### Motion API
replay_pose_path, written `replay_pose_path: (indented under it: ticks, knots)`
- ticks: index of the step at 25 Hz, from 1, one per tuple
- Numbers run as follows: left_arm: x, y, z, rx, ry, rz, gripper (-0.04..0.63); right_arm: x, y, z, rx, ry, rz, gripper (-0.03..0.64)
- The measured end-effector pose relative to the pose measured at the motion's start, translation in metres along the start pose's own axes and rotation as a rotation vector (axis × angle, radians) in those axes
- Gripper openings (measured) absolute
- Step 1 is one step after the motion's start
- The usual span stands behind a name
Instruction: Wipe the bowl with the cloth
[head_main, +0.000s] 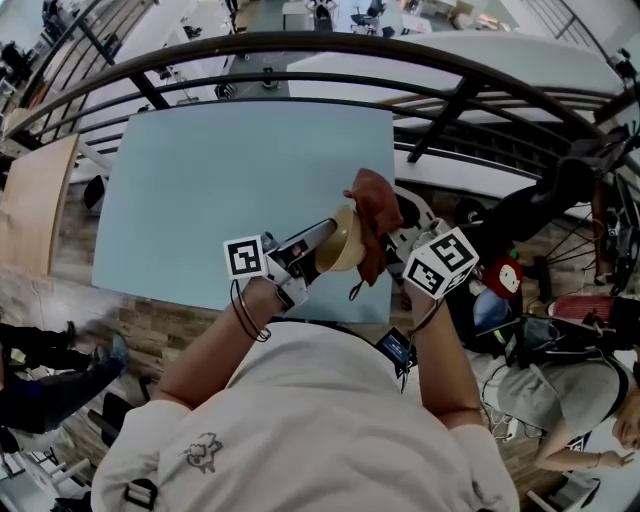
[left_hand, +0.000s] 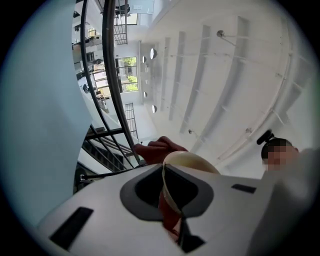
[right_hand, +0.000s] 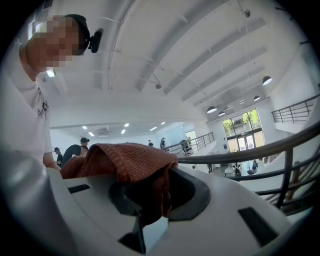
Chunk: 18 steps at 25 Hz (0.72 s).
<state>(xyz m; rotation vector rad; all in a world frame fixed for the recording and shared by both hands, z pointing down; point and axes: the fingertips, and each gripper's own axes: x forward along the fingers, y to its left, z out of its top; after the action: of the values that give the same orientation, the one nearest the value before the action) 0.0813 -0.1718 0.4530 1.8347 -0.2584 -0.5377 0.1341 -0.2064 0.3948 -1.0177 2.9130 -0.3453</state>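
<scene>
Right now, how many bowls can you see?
1. The bowl is pinched by its rim in the left gripper, above the table's near edge, with the right gripper's cloth right beside it. No other bowl shows.

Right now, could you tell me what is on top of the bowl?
The brown cloth covers the mouth of the bowl; its inside is hidden underneath.

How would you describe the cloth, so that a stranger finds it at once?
Find the pale blue table and look above its near right corner. There the right gripper holds the cloth, right beside the beige bowl. It is the only rust-brown, knitted, soft thing there.
</scene>
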Motion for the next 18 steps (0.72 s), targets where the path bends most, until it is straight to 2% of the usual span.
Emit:
replay_pose_path:
  ticks: [3, 10, 13, 18]
  knots:
    - [0.003, -0.011, 0.004, 0.016, 0.003, -0.050, 0.023, 0.003, -0.001, -0.013, 0.036, 0.023, -0.004, 0.084]
    - [0.009, -0.020, 0.013, 0.018, -0.030, -0.084, 0.026, 0.007, 0.010, -0.042, 0.097, 0.072, 0.016, 0.084]
    - [0.008, -0.016, 0.023, 0.041, -0.063, -0.056, 0.029, 0.010, 0.025, -0.060, 0.088, 0.121, 0.044, 0.084]
    - [0.004, 0.008, 0.047, 0.112, -0.110, 0.064, 0.029, 0.015, 0.049, -0.078, 0.081, 0.155, 0.111, 0.084]
